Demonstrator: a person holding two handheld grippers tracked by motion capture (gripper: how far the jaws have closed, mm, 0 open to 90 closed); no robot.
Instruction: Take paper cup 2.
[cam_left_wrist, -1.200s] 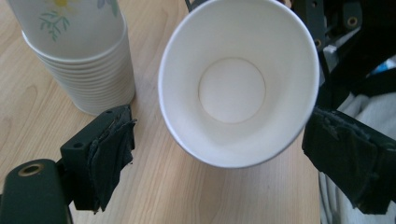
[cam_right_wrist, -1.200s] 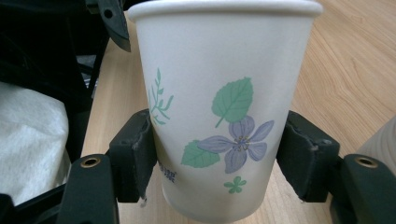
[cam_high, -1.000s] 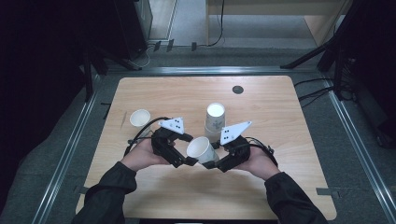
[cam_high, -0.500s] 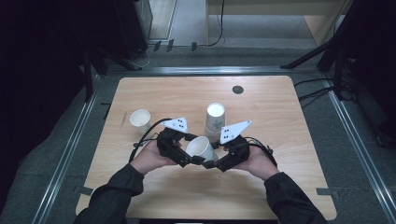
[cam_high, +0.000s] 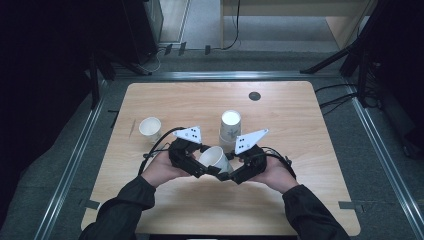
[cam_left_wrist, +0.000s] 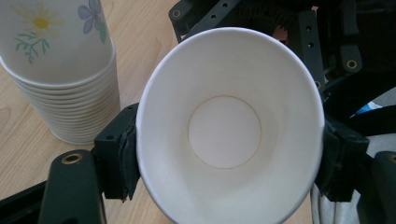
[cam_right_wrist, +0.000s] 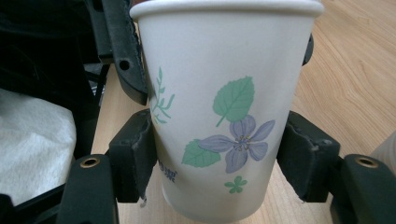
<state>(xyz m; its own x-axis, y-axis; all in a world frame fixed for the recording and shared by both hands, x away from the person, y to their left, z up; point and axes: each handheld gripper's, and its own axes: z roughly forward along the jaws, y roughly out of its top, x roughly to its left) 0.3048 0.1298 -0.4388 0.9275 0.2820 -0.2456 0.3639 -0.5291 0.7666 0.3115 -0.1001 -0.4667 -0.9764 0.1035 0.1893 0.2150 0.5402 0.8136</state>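
- Left gripper (cam_high: 206, 165): jaws have just been closing, and now pinch the cup (cam_high: 214, 159) at its rim, squeezing it oval.
- Right gripper (cam_high: 231, 169): jaws clamped low on the cup's wall.
- Held above the bench (cam_high: 300, 120), near the stack (cam_high: 230, 127).
- Likely light, thin, easily crushed; grip gently.
- Axis tilted, mouth facing the left gripper.

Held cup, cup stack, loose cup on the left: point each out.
Held cup (cam_left_wrist: 224, 133): left gripper view, on its inner bottom.
Cup stack (cam_high: 230, 119): high view, on the top cup's upturned base.
Loose cup (cam_high: 150, 125): high view, on its open mouth.
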